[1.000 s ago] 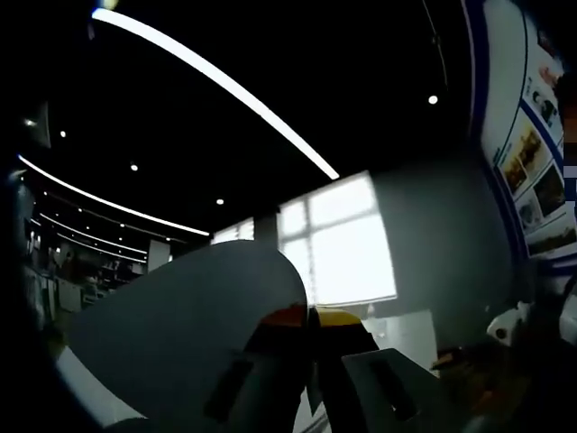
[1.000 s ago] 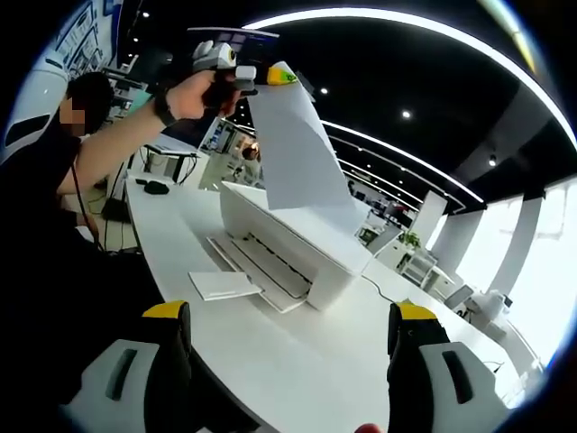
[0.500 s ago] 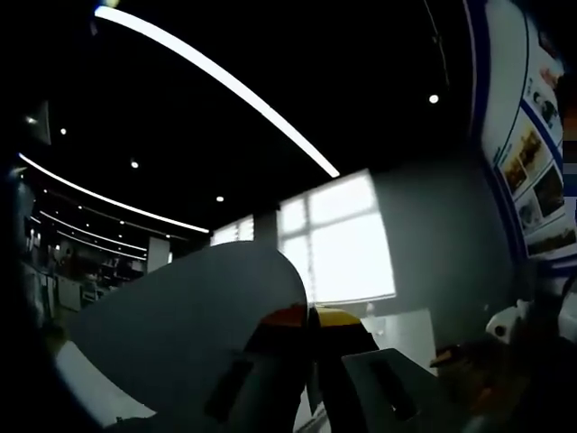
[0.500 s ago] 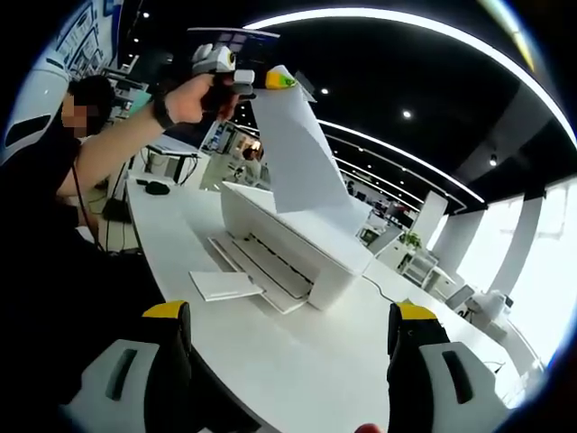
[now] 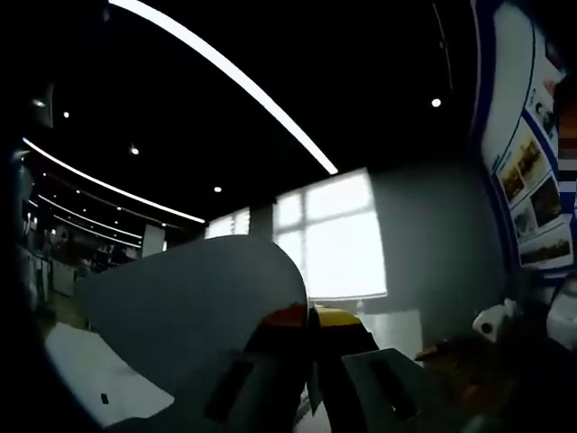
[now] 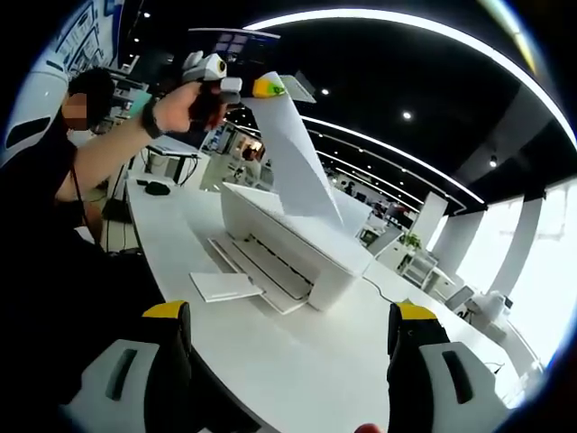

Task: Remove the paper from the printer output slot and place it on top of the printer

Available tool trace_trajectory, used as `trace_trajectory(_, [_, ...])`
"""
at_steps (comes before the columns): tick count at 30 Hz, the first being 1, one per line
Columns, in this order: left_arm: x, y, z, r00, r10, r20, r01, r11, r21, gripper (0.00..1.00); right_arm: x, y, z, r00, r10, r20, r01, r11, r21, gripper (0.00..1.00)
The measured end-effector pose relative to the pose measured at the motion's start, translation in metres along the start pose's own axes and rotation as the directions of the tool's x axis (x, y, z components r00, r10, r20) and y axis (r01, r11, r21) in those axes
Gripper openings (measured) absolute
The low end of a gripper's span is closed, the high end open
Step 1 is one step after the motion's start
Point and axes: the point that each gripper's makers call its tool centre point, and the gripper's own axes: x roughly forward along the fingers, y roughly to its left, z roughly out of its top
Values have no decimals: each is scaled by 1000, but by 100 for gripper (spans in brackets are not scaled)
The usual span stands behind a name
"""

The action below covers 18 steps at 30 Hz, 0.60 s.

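Note:
In the right gripper view a white printer [image 6: 297,248] sits on a long white table [image 6: 306,361]. Above it a person's hand holds my left gripper [image 6: 267,87], shut on the top edge of a white sheet of paper [image 6: 302,171]. The sheet hangs down and its lower edge rests on the printer's top. In the left gripper view the same paper [image 5: 194,316] curves up to the left of the shut jaws of the left gripper [image 5: 311,317]. My right gripper [image 6: 288,338] stands open, low over the table in front of the printer, with nothing between its jaws.
The printer's output tray [image 6: 248,271] sticks out toward me, with a white flap [image 6: 221,285] lying beside it on the table. A person [image 6: 54,180] in dark clothes stands at the left. Desks and windows fill the far room.
The left gripper has drifted left and tilted, so the hanging paper looks narrower and twists edge-on. The right gripper has not moved.

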Motion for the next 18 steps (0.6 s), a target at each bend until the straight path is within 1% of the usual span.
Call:
trace_trajectory(2, [-1,1,-3,1000,0,-8,0,1000,-10,6,0,0,0,1000,-1,0,1,1000,-1,86])
trace_trajectory(8, [-4,4,-4,1000,6,-10,-7,1000,-31,6,0,0,1,1000,0,1,0,1000,-2,86])
trace_trajectory(11, [-5,3,-7,1000,7,-18,-8,1000,-29,6,0,0,1,1000,0,-1,0,1000,-3,86])
trace_trajectory(18, [-5,2,-14,1000,-2,-30,0,998,-55,6,0,1,1,1000,2,-1,-2,1000,-5,85])
